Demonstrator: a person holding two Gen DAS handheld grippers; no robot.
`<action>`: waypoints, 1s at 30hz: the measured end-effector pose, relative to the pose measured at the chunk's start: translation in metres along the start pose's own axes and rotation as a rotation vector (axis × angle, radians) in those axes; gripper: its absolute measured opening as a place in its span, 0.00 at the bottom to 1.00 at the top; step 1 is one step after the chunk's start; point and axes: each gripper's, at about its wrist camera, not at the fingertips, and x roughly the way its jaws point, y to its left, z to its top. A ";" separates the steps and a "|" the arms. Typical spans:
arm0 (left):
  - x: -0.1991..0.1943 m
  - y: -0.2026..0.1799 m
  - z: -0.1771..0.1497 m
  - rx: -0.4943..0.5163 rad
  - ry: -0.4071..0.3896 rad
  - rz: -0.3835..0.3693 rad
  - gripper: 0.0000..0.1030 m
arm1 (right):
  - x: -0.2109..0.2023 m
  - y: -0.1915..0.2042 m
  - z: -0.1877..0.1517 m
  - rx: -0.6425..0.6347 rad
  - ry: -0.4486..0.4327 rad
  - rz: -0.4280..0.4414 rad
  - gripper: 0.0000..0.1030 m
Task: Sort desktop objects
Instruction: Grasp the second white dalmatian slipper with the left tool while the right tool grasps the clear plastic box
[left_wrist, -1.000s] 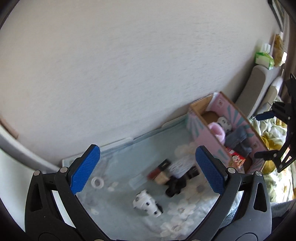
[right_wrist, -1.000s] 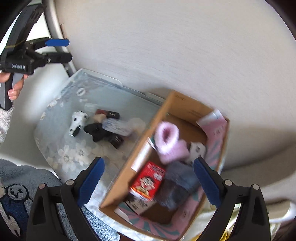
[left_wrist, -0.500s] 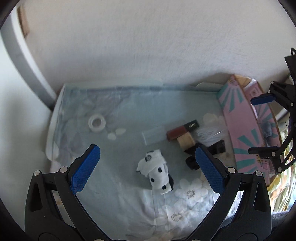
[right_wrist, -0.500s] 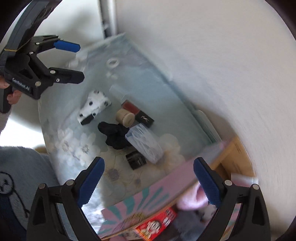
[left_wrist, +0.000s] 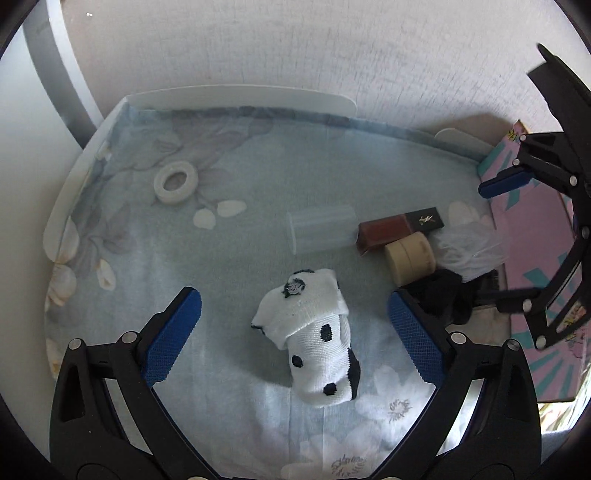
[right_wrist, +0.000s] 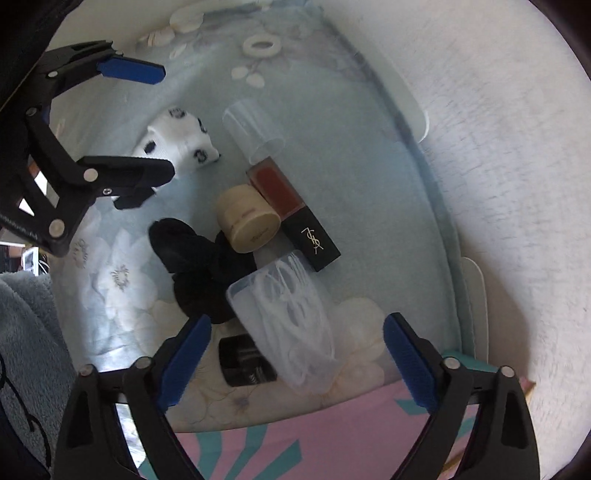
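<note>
My left gripper (left_wrist: 293, 338) is open, its jaws on either side of a white sock with black dots (left_wrist: 314, 341) lying on the pale blue floral cloth (left_wrist: 221, 258). My right gripper (right_wrist: 297, 354) is open above a clear plastic case of white cord (right_wrist: 288, 325). Beside it lie a black scrunchie (right_wrist: 199, 269), a beige round jar (right_wrist: 247, 219), a red and black lipstick box (right_wrist: 291, 212), a clear tube (right_wrist: 253, 131) and a small black box (right_wrist: 245, 360). The left gripper also shows in the right wrist view (right_wrist: 133, 118).
A white tape ring (left_wrist: 175, 181) lies at the far left of the cloth. The pink and teal cardboard box (left_wrist: 535, 266) stands at the right edge of the table. A white wall runs behind. A grey fleece blanket (right_wrist: 26, 332) lies at the front left.
Both grippers have swung down from the box towards the cloth. The left one has closed in over the dotted sock, the right one over the clear case. Both stay open.
</note>
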 end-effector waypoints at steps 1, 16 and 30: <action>0.003 0.000 -0.002 0.006 0.003 0.008 0.97 | 0.004 -0.001 0.000 -0.005 0.013 0.000 0.83; 0.022 -0.006 -0.013 0.026 0.035 0.022 0.43 | 0.019 -0.015 -0.006 -0.034 0.086 0.089 0.38; 0.002 -0.002 -0.006 0.040 0.024 0.008 0.26 | -0.001 -0.038 -0.011 0.091 0.032 0.147 0.26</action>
